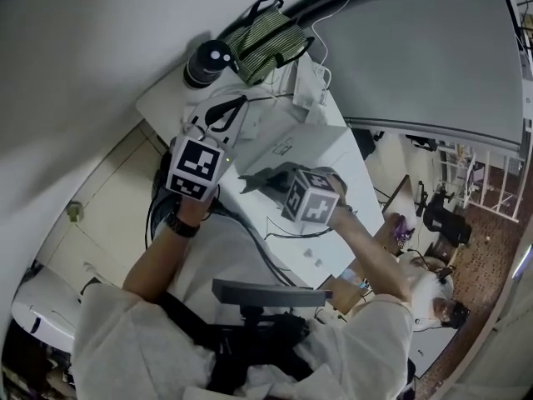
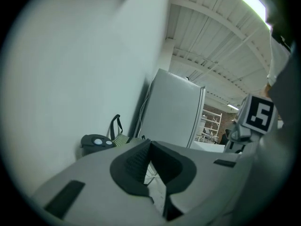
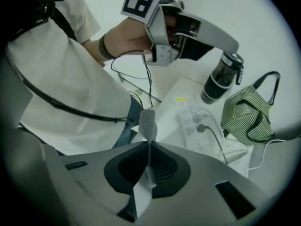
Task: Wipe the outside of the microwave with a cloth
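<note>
**Q:** Briefly, what is each gripper doing?

**A:** The right gripper [image 3: 149,149] has its jaws closed on a thin grey mesh cloth [image 3: 147,121]; the left gripper [image 2: 149,145] has its jaws pressed together with nothing between them.

**Q:** Where is the cloth, and which way does it run?

**A:** In the right gripper view it stands out from the jaws as a narrow strip, with its long axis along the jaws and its rounded free end pointing away from them. In the head view it lies over the top of the white box-shaped microwave [image 1: 333,152], between the two grippers, with its pointed end towards the left gripper; whether it touches the top cannot be told.

**Q:** Is any writing legible?

**A:** Only the black-and-white square markers [image 1: 197,167] on the gripper cubes can be made out. The yellow label [image 3: 181,99] on the white plastic power strip [image 3: 190,121] is too small to read.

**Q:** What surrounds the microwave?

**A:** A black cylindrical tumbler [image 3: 221,79] stands just beside a green-and-white striped fabric bag [image 3: 247,114]; a tall grey refrigerator [image 2: 171,109] stands behind them.
</note>
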The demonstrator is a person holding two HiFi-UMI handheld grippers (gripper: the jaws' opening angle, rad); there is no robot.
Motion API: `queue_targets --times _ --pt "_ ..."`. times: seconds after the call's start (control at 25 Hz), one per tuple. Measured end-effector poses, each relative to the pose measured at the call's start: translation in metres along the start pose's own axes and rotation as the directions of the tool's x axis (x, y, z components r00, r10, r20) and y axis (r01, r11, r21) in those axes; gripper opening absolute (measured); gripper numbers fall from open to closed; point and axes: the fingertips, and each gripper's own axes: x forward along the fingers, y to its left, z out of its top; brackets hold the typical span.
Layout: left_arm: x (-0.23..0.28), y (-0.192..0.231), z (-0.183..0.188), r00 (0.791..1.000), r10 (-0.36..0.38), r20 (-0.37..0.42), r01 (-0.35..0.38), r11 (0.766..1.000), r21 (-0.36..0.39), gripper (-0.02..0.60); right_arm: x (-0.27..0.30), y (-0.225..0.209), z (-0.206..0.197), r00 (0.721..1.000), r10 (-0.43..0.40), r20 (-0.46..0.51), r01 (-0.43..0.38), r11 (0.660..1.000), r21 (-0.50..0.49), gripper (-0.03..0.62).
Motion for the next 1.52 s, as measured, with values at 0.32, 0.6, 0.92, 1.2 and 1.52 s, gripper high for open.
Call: queue_targets --times 0.32,0.6,0.92,1.2,1.52 --pt "-0.02 0.019 -0.01 0.999 0.033 -0.004 -0.033 0.999 -0.017 0.028 0.024 0.022 0.026 0.996 0.085 -0.034 -0.083 0.995 0.052 0.026" --pt "-0.023 0.019 -0.011 1.0 0.03 0.005 -0.029 0.999 -0.02 0.028 0.02 -0.05 -0.038 0.987 -0.049 -0.156 0.064 0.994 0.094 0.026" --pt "-0.028 0.018 -0.009 0.999 0.05 0.014 -0.05 0.999 -0.022 0.028 -0.02 -0.134 -0.113 0.924 -0.224 -0.31 0.257 0.964 0.069 0.026" --pt "-0.037 0.015 -0.018 0.997 0.078 0.01 -0.077 0.997 -0.031 0.028 -0.065 -0.214 -0.195 0.802 -0.338 -0.493 0.406 0.913 0.035 0.026" --pt "-0.046 0.034 -0.033 0.99 0.138 0.006 -0.138 0.989 -0.056 0.028 -0.017 -0.231 -0.197 0.788 -0.26 -0.557 0.291 0.956 -0.034 0.026"
